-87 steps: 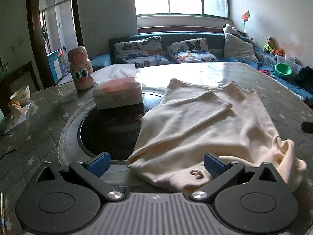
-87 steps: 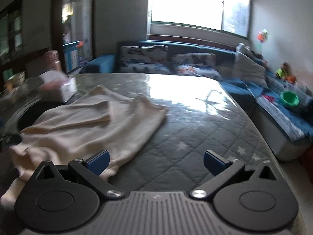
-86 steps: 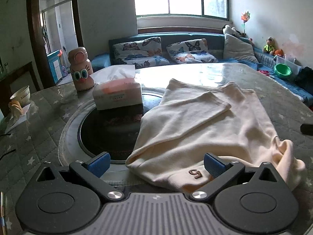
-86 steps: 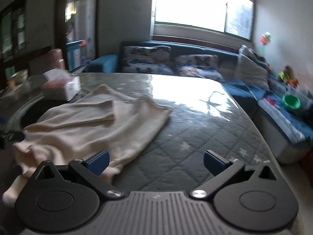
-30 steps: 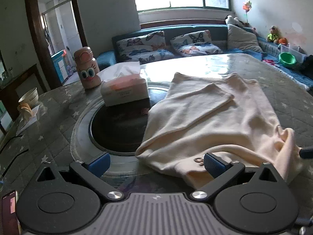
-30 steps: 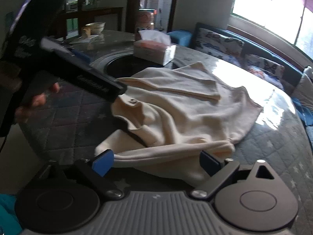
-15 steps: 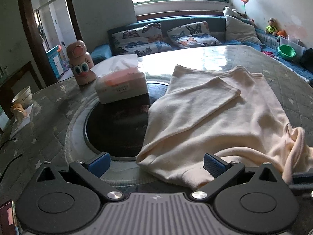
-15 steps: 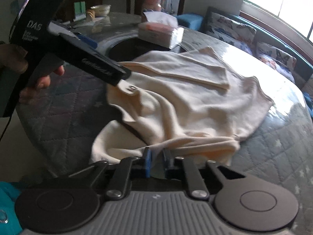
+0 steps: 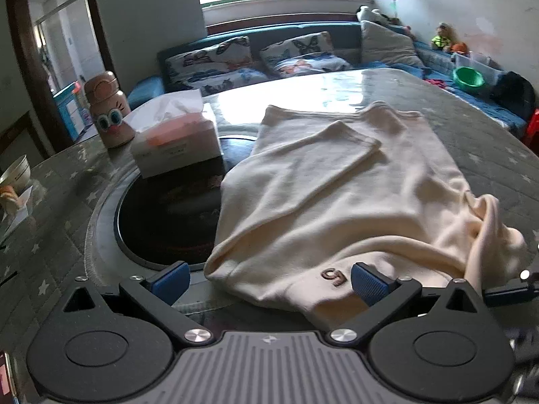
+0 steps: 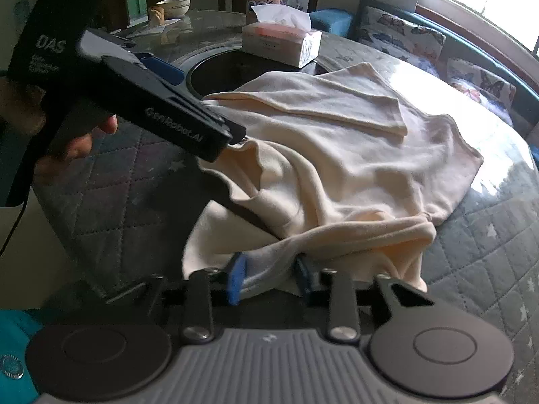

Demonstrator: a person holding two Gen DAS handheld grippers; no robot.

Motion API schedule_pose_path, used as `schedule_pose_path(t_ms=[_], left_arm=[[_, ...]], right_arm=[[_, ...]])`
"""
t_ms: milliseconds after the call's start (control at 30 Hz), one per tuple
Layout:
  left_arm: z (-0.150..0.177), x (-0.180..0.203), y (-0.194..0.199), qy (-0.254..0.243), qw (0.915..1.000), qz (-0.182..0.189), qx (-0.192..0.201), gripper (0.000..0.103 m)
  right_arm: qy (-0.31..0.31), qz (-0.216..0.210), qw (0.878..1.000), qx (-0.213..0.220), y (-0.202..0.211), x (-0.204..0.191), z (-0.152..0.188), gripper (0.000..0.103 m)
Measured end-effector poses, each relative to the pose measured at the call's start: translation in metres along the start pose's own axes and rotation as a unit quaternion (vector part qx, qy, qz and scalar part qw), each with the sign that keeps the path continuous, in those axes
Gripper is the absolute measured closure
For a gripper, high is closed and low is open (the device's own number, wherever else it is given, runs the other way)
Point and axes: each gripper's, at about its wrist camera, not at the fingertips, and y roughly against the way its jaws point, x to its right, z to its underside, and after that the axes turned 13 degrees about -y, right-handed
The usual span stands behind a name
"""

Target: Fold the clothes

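Where the cream shirt (image 9: 337, 202) lies spread across the quilted worktop (image 9: 488, 155), its near hem sits between the fingers of the left tongs (image 9: 266, 281), whose blue pads are wide apart and clenched on nothing. A small brown mark on the cloth shows just beside the right-hand pad. One sleeve is folded over the body of the shirt, and the far right corner is bunched into a loose heap.

From the right wrist view, the right tongs (image 10: 271, 277) are drawn in around a twisted strand of the shirt's edge — the blue pads sit on either side of the fabric, grasping it. The left tongs (image 10: 215, 134) reach in from the left, held by a hand (image 10: 72, 143), with their tip at the raised collar edge of the shirt (image 10: 337, 155).

Behind the shirt the worktop has a round dark inset (image 9: 168, 215), and part of the cloth overlaps its rim. A tissue box (image 9: 175, 144) stands on the far side of that inset, with a pink bottle (image 9: 107, 114) bearing cartoon eyes just beyond it. A bowl (image 9: 15, 171) sits at the left edge. Further back — well apart from the work — a blue sofa (image 9: 269, 57) carries butterfly cushions, and a green bowl (image 9: 468, 77) rests on the right.
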Motion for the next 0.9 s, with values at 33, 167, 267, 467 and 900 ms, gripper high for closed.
schedule_pose_path(t_ms=[33, 167, 267, 467, 900], left_arm=[[0.000, 0.001, 0.001, -0.002, 1.0000, 0.002, 0.001, 0.000], [0.001, 0.004, 0.004, -0.009, 0.9999, 0.012, 0.006, 0.000], [0.001, 0.007, 0.005, -0.013, 0.9997, 0.018, 0.008, 0.000], [0.005, 0.011, 0.009, -0.035, 0.9989, 0.028, 0.011, 0.001], [0.014, 0.009, 0.021, -0.094, 0.9936, 0.058, 0.023, 0.009]], right_arm=[[0.002, 0.005, 1.000, -0.002, 0.002, 0.002, 0.000, 0.094], [0.009, 0.038, 0.999, 0.005, 0.016, 0.016, -0.005, 0.099], [0.013, 0.068, 0.997, 0.017, 0.027, 0.028, -0.008, 0.099], [0.004, 0.112, 0.993, 0.044, 0.036, 0.043, -0.014, 0.093], [0.095, 0.022, 0.994, 0.058, 0.018, -0.015, -0.014, 0.059]])
